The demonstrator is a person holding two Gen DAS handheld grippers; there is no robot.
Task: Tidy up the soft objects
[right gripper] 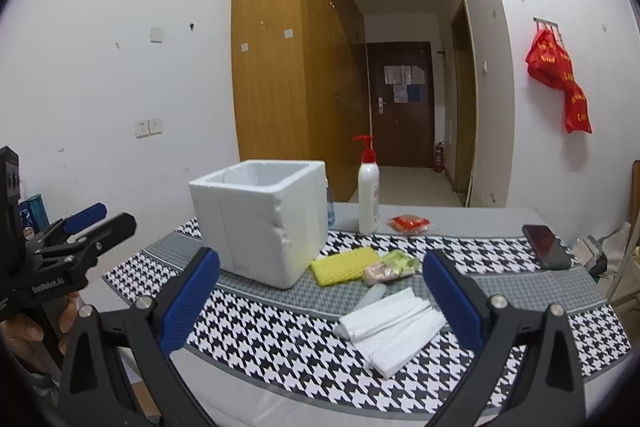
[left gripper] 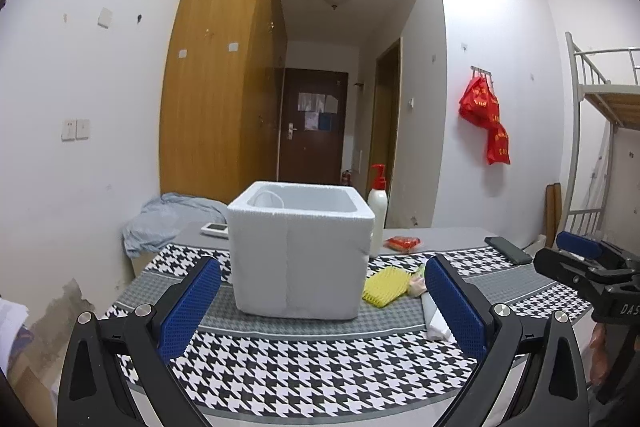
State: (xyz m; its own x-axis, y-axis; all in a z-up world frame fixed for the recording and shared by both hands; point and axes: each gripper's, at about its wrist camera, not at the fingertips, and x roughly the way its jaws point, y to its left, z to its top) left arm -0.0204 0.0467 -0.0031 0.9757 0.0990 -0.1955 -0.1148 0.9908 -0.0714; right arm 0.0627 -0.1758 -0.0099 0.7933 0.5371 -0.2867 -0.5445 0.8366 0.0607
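Where the houndstooth cloth (right gripper: pixel 304 343) covers the grey tabletop (right gripper: pixel 472 223), a white foam box (right gripper: pixel 260 223) stands open-topped toward the far left. Just right of the box lie the soft things: a yellow sponge (right gripper: pixel 344 266), a small pink-and-green packet (right gripper: pixel 394 265) touching it, and nearer the camera a stack of folded white cloths (right gripper: pixel 394 327). Behind them stand a white pump bottle (right gripper: pixel 368 195) with a red top, a red packet (right gripper: pixel 409 225) and, far right, a dark phone (right gripper: pixel 546 246).

Both tools hover above the near edge with nothing between their blue pads (each spread wide): the left tool (left gripper: pixel 322 303) faces the box, the right tool (right gripper: pixel 320 301) faces the cloths.

White walls surround the scene, with a tall wooden wardrobe (left gripper: pixel 218 67), a dark door (left gripper: pixel 312 127) down the hallway, red bags (left gripper: pixel 486 115) hanging from a hook and a metal bunk bed (left gripper: pixel 600 95) at the right. Crumpled blue fabric (left gripper: pixel 160 219) lies at the tabletop's far left.
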